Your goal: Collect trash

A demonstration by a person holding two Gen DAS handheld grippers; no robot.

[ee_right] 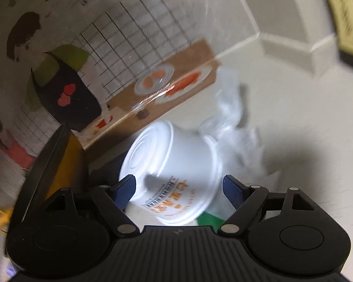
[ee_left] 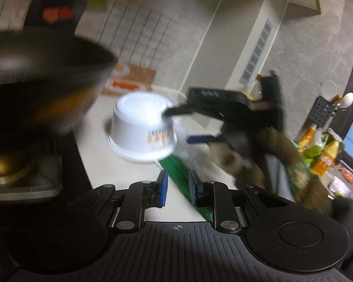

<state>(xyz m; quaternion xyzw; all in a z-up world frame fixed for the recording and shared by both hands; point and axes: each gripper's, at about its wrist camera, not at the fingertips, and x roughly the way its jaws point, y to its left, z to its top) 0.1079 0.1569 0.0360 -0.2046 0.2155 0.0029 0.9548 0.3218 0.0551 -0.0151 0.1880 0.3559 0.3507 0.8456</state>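
A white paper cup (ee_left: 141, 131) with orange print rests upside down and tilted on the pale counter (ee_left: 120, 183). My right gripper (ee_left: 177, 127) reaches in from the right and stands wide open, one finger over the cup's base, the other beside its rim. In the right wrist view the cup (ee_right: 174, 169) sits between the spread pads of my right gripper (ee_right: 180, 190), with a gap on the right side. Crumpled clear plastic (ee_right: 230, 129) lies behind it. A green strip (ee_left: 176, 176) runs under my left gripper (ee_left: 177, 188), whose pads stand a narrow gap apart with bare counter between them.
A black pan (ee_left: 47, 58) looms at the left over a stove burner (ee_left: 4, 166). A hand in a furry brown sleeve (ee_left: 280, 155) holds the right gripper. Bottles and packets (ee_left: 324, 155) and a perforated holder (ee_left: 322, 110) stand far right. A tiled wall with a cook sticker (ee_right: 66, 89) backs the counter.
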